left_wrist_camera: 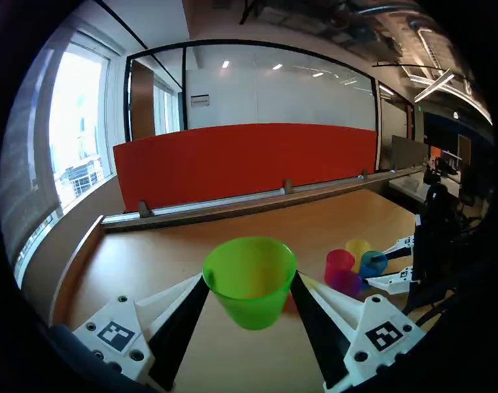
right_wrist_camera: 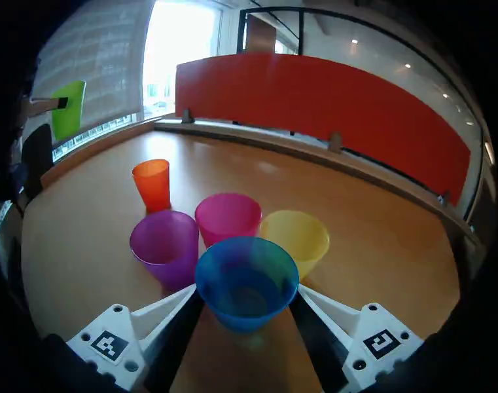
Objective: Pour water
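Observation:
A green cup sits upright between the fingers of my left gripper, which is shut on it and holds it above the wooden table. From the right gripper view the green cup hangs high at the far left. My right gripper is shut on a translucent blue cup, also upright. Just beyond it stand a purple cup, a pink cup and a yellow cup, close together. An orange cup stands farther back. I cannot tell whether any cup holds water.
A red partition on a rail runs along the table's far edge. Windows line the left side. In the left gripper view the cup cluster and the right gripper lie to the right, with dark equipment behind.

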The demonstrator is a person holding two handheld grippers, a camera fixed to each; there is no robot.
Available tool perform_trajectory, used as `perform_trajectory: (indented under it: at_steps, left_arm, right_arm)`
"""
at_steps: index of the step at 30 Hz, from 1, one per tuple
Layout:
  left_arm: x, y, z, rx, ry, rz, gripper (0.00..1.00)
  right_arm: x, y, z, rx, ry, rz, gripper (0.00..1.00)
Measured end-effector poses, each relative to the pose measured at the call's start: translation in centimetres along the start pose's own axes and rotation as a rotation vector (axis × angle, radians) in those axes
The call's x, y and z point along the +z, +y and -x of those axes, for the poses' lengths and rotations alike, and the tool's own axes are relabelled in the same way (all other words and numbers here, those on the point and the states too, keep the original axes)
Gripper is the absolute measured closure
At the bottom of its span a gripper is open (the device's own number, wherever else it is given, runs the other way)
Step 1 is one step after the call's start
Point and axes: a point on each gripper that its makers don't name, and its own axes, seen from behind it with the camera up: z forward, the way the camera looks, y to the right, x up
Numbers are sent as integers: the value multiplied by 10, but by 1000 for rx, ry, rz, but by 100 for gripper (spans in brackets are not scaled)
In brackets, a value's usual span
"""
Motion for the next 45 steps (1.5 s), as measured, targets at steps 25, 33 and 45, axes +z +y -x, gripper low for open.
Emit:
perform_trajectory:
  at_steps: [25, 33, 45]
  left_arm:
    - [2, 13, -37, 15, 78, 47, 14]
    - [0, 21, -47, 16, 103, 66, 14]
    - [-5, 27, -55, 23, 120, 81, 14]
  right_arm:
    - [-85, 7, -128, -42, 249, 17, 12]
    - [-107, 5, -155, -33, 310, 20, 12]
    - [-126, 2, -182, -11, 385, 14, 12]
